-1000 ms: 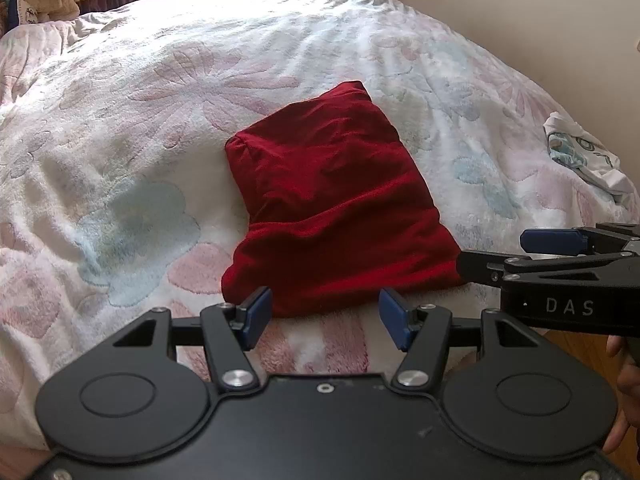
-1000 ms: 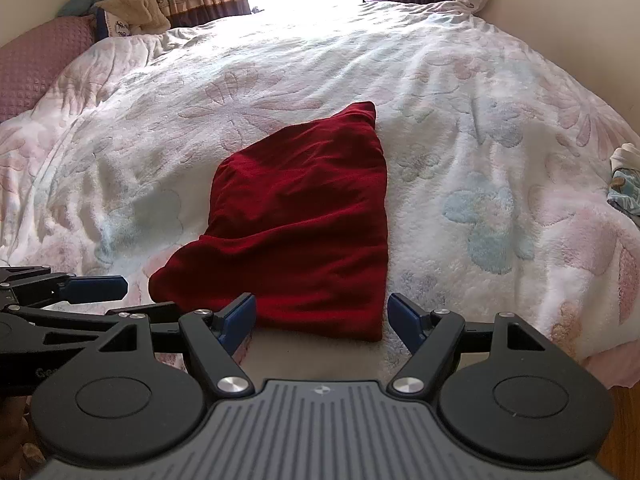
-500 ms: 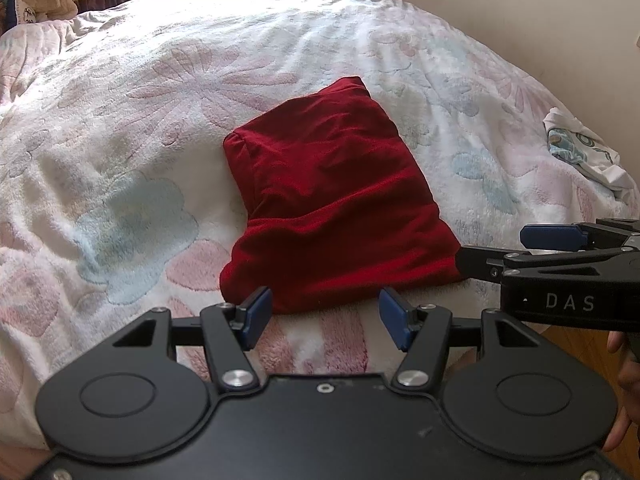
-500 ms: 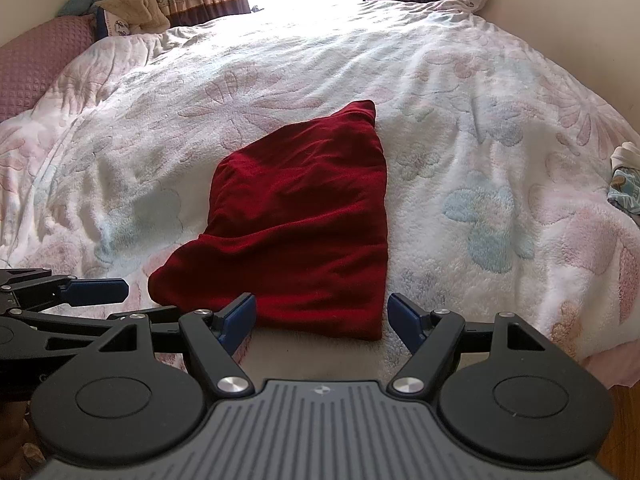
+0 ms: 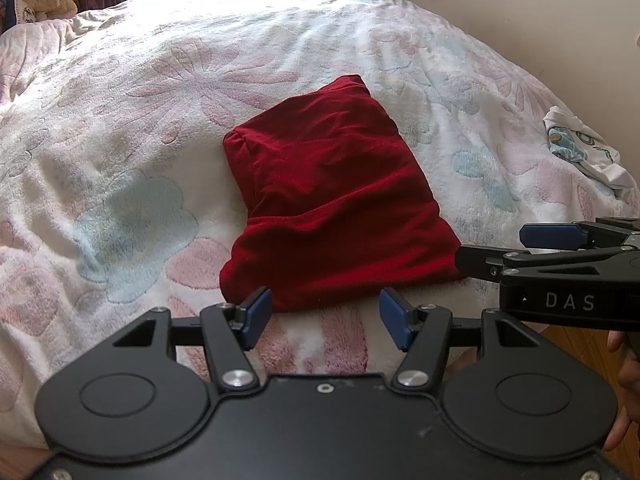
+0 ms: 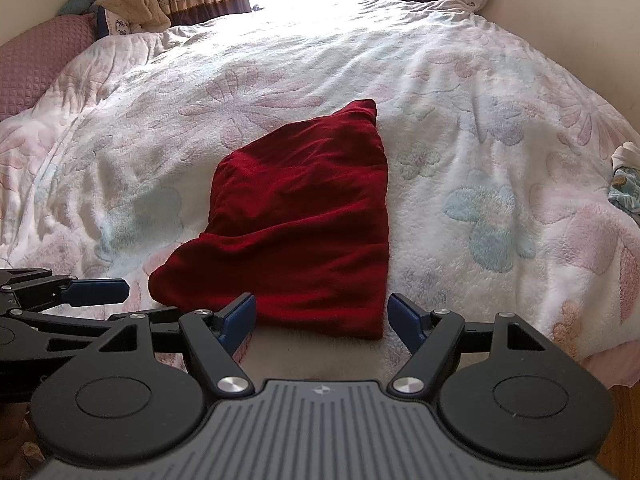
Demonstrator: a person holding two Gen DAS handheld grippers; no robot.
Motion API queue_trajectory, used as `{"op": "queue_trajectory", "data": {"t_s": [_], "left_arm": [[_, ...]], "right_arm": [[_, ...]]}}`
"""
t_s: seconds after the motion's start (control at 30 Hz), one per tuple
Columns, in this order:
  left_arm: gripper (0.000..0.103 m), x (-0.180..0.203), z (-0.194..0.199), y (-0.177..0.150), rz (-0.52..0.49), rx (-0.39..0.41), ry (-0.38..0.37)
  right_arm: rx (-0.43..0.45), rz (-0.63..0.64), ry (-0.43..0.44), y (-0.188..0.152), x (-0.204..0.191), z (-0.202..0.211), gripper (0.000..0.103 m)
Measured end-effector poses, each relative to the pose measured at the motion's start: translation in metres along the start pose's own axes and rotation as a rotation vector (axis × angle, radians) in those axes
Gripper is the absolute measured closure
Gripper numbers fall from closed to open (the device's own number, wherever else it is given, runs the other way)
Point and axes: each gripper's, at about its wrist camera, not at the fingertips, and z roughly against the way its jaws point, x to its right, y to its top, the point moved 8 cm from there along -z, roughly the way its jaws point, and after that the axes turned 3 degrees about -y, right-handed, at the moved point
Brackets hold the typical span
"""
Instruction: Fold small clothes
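We see a red garment folded flat and wrinkled near the foot edge of the bed, with a small white printed cloth well apart at the right edge. Our left hand-held gripper and right hand-held gripper both gape wide and empty just short of its near hem; bare blanket surrounds it.

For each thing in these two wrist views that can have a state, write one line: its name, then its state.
Red garment: folded, lying flat on the blanket, ungripped.
Left gripper: open, empty, at the garment's near edge.
Right gripper: open, empty, at the near edge.
White patterned garment: crumpled, unfolded, at the bed's right edge.
Blanket: spread over the bed.
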Motion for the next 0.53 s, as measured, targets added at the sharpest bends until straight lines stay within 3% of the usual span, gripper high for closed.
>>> {"op": "queue_trajectory", "data": {"t_s": [0.53], "left_arm": [[0.042,0.0011,0.0020,-0.0020,-0.027,0.016,0.020]], "right_arm": [[0.001,0.001,0.002,-0.0008,0.0007,-0.0015,0.015]]}}
